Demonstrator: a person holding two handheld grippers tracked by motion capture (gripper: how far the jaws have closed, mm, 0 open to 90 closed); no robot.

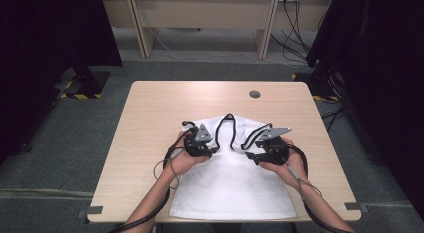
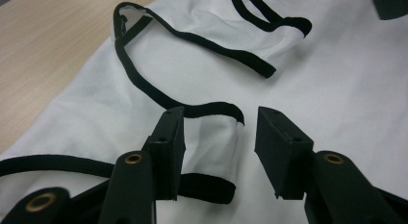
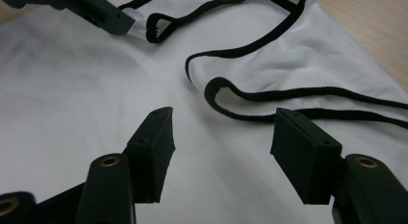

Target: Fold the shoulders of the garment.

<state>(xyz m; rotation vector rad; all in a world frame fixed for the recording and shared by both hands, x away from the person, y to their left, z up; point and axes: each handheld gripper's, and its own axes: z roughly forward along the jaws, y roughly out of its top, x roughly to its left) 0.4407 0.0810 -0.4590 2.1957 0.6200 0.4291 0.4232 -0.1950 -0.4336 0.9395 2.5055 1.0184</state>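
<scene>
White sleeveless cotton top with black-trimmed straps (image 1: pixel 232 178) lies flat mid-counter, long axis 6–12 o'clock, straps toward 12, hem at near edge. Left tongs (image 2: pixel 219 152) released, black-edged strap fold (image 2: pixel 211 152) between jaws, pads not pressing. Right tongs (image 3: pixel 221 152) released over plain cloth; right strap loop (image 3: pixel 250 101) just ahead at 1 o'clock. Light wooden counter (image 1: pixel 150 118) bare at 9, 3, 12: room to pull outward.

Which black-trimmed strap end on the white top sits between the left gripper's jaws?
The folded strap end, between the open left gripper. The other strap end lies farther off, beyond the jaws, on the white top.
</scene>
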